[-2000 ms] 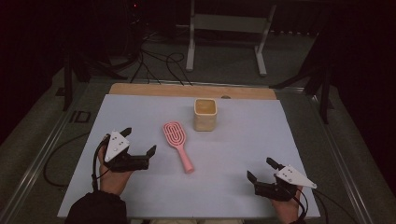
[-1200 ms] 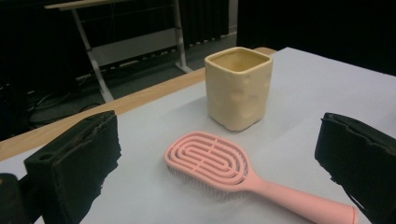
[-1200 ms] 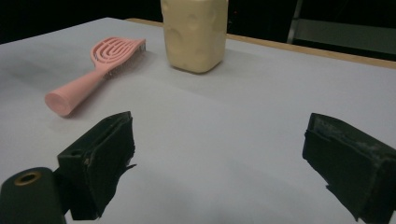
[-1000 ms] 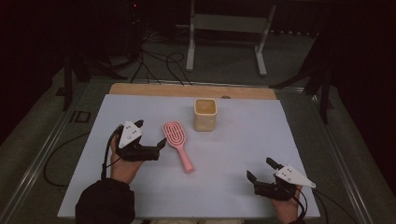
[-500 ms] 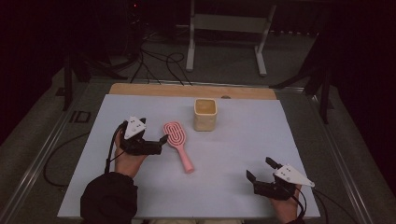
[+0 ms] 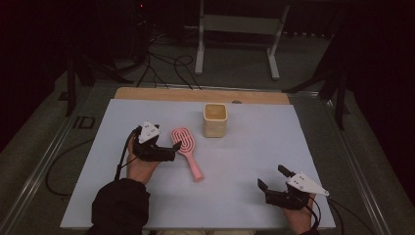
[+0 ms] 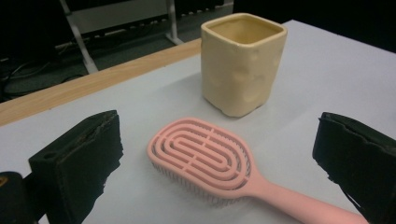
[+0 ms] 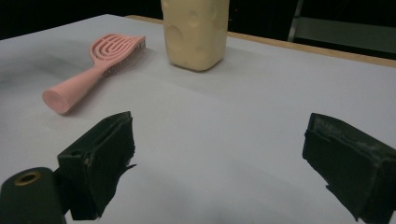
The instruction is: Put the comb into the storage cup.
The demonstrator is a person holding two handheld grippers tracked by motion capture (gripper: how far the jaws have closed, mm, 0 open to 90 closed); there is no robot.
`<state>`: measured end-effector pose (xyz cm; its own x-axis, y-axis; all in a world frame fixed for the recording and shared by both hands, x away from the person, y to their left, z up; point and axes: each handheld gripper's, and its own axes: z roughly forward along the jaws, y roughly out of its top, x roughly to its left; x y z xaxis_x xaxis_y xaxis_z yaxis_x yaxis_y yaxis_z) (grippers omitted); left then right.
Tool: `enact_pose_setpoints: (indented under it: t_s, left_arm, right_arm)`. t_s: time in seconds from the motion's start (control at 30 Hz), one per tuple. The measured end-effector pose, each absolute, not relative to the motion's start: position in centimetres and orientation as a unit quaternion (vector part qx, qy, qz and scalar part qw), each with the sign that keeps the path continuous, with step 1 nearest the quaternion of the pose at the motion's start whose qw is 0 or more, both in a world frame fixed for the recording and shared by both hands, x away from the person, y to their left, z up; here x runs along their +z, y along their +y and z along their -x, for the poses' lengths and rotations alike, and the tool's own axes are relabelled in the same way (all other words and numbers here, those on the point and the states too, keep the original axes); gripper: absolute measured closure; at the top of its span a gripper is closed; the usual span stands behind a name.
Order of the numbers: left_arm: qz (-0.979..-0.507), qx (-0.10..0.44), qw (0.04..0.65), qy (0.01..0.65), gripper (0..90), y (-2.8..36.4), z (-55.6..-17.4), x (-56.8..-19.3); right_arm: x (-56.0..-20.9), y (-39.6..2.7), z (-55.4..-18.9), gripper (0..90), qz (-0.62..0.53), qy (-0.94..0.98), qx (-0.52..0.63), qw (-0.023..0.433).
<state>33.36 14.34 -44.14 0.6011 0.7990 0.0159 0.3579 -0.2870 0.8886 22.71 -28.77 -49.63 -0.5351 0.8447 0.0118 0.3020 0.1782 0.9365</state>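
A pink hairbrush (image 6: 185, 143) lies bristles down on the white table sheet (image 6: 254, 147), its handle pointing toward the near edge. Just behind it to the right stands a cream square cup (image 6: 215, 120), upright. My left gripper (image 6: 174, 151) is open, right beside the left edge of the brush head. In the left gripper view the brush head (image 7: 203, 156) lies between and just beyond my wide-apart jaws, with the cup (image 7: 243, 60) behind it. My right gripper (image 6: 271, 177) rests open near the front right, holding nothing. In the right gripper view the brush (image 8: 93, 70) and cup (image 8: 196, 32) are farther off.
A wooden strip (image 6: 161, 94) runs along the table's far edge. Beyond it, on the dark floor, stand a metal frame (image 6: 235, 24) and loose cables (image 6: 166, 66). Bare sheet stretches between the brush and my right gripper.
My left gripper has moved forward and to the right, from the table's left side up to the brush head, staying open. The right gripper, brush and cup have not moved.
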Motion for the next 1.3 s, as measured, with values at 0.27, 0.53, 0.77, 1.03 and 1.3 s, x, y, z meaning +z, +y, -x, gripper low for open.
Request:
enact_pose_setpoints:
  t_s: [0.27,0.53,0.77,1.03,1.3]
  left_arm:
    - [-0.771,0.226,0.463,0.375,2.7,13.2,-33.8,-44.4]
    - [-0.779,0.211,0.458,0.374,3.9,12.0,-34.2,-45.0]
    - [-0.787,0.195,0.455,0.367,7.1,11.1,-34.3,-45.5]
    - [-0.797,0.186,0.446,0.362,18.4,9.6,-34.2,-46.1]
    - [-0.81,0.171,0.441,0.348,48.5,8.4,-34.0,-46.7]
  right_arm:
    - [-49.7,-28.8,-22.7,8.8,-0.4,0.719,0.501,0.27]
    - [-49.7,-28.8,-22.8,8.8,-0.399,0.72,0.501,0.269]
    - [-49.7,-28.8,-22.8,8.8,-0.399,0.72,0.5,0.269]
    - [-49.7,-28.8,-22.8,8.9,-0.398,0.72,0.5,0.269]
    - [-49.7,-28.8,-22.8,8.8,-0.399,0.72,0.5,0.269]
